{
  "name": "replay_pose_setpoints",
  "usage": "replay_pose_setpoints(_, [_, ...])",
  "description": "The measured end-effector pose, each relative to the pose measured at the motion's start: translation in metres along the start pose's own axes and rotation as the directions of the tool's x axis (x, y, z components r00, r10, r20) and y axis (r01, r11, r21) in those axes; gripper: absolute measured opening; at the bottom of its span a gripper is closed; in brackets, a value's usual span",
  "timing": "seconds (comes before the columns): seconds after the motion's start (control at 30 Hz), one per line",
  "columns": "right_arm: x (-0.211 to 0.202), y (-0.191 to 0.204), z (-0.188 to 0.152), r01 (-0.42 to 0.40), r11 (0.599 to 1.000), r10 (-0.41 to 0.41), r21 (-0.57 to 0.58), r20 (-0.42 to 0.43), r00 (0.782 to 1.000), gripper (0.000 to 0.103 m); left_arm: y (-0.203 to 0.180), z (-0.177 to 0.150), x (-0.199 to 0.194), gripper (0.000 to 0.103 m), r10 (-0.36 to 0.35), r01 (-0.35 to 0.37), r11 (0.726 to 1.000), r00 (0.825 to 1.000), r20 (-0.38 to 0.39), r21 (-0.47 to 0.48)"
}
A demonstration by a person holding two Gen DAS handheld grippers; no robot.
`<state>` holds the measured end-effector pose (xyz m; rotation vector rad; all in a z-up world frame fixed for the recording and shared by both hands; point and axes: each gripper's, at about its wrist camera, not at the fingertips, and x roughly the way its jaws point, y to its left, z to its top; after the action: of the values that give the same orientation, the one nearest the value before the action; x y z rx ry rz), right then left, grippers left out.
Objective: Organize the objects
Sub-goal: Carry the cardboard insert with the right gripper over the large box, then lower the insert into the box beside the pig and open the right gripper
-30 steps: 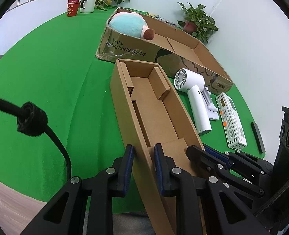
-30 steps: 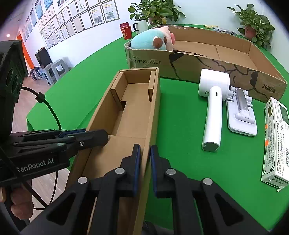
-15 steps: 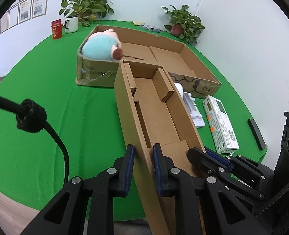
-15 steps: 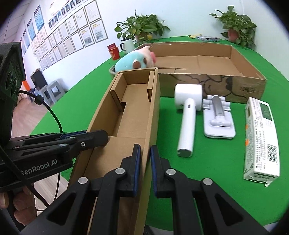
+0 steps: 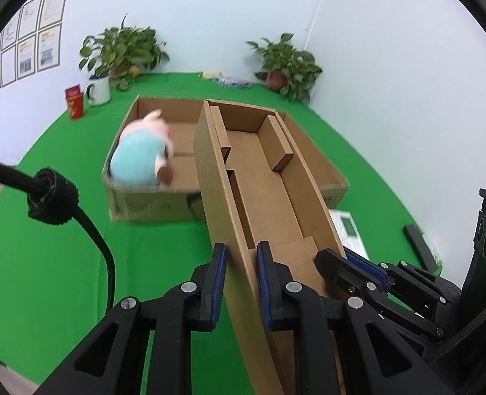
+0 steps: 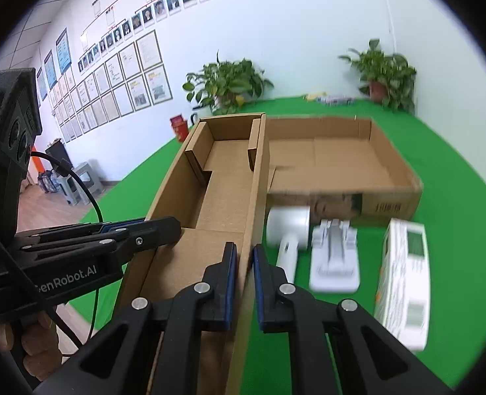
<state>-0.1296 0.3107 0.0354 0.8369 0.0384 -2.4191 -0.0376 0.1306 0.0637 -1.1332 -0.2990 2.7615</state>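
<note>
A long narrow open cardboard box [image 5: 262,194] is held in the air over the green table, its far end above a wide shallow cardboard box [image 5: 150,202]. My left gripper [image 5: 241,256] is shut on the narrow box's left wall. My right gripper [image 6: 243,256] is shut on its right wall [image 6: 254,197]. A blue and pink plush toy [image 5: 144,154] lies in the wide box. A white hair dryer [image 6: 287,233], a white stand [image 6: 335,256] and a white carton [image 6: 404,273] lie on the table at right.
Potted plants [image 5: 124,49] [image 5: 285,62], a white mug [image 5: 99,89] and a red tin [image 5: 74,102] stand at the table's far edge. A black remote [image 5: 415,247] lies at the right. Framed papers [image 6: 121,65] cover the left wall.
Both grippers have lifted the narrow box and carried it forward; its far end now hangs over the wide box. The hair dryer is now hidden in the left wrist view.
</note>
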Motion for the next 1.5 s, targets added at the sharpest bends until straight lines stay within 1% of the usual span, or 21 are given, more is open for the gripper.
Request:
replay_pose_setpoints(0.13, [0.005, -0.005, 0.028, 0.038, 0.999, -0.037, -0.025, 0.043, 0.998, 0.009, -0.006, 0.035, 0.005, 0.016, -0.021, 0.02, 1.0, 0.999, 0.037, 0.024])
replay_pose_setpoints(0.43, [0.027, -0.015, 0.087, 0.052, 0.998, -0.049, -0.036, 0.093, 0.994, 0.009, -0.006, 0.121, 0.021, 0.016, -0.016, 0.011, 0.998, 0.996, 0.089, 0.063])
replay_pose_setpoints(0.57, [0.036, -0.018, 0.106, 0.047, 0.998, -0.042, -0.038, 0.107, 0.993, 0.009, -0.002, 0.154, 0.028, 0.016, -0.012, 0.004, 0.997, 0.994, 0.105, 0.078])
replay_pose_setpoints(0.7, [0.048, -0.021, 0.124, 0.034, 0.999, -0.031, -0.032, 0.11, 0.993, 0.009, 0.001, 0.188, 0.039, 0.015, 0.001, -0.008, 0.998, 0.994, 0.11, 0.064])
replay_pose_setpoints(0.83, [0.059, -0.024, 0.138, 0.041, 0.998, -0.036, -0.041, 0.125, 0.992, 0.009, 0.008, 0.218, 0.054, 0.015, 0.007, -0.014, 0.998, 0.993, 0.115, 0.061])
replay_pose_setpoints(0.97, [0.077, -0.025, 0.145, 0.025, 0.998, -0.019, -0.055, 0.11, 0.994, 0.009, 0.018, 0.235, 0.073, 0.015, 0.045, -0.053, 0.996, 0.993, 0.114, 0.07])
replay_pose_setpoints(1.1, [0.103, -0.028, 0.154, 0.02, 0.998, -0.015, -0.057, 0.083, 0.996, 0.009, 0.03, 0.252, 0.106, 0.015, 0.081, -0.086, 0.995, 0.993, 0.082, 0.058])
replay_pose_setpoints(1.2, [0.124, -0.034, 0.158, 0.001, 1.0, 0.001, -0.029, 0.057, 0.998, 0.008, 0.039, 0.255, 0.129, 0.014, 0.104, -0.108, 0.992, 0.992, 0.069, 0.059])
replay_pose_setpoints(1.33, [0.15, -0.037, 0.157, 0.0, 1.0, 0.0, 0.002, 0.031, 1.0, 0.009, 0.052, 0.258, 0.166, 0.012, 0.14, -0.142, 0.988, 0.989, 0.038, 0.068])
replay_pose_setpoints(1.5, [0.18, -0.047, 0.147, -0.012, 0.999, 0.013, 0.043, -0.017, 1.0, 0.009, 0.064, 0.249, 0.213, 0.012, 0.172, -0.169, 0.981, 0.985, -0.021, 0.098])
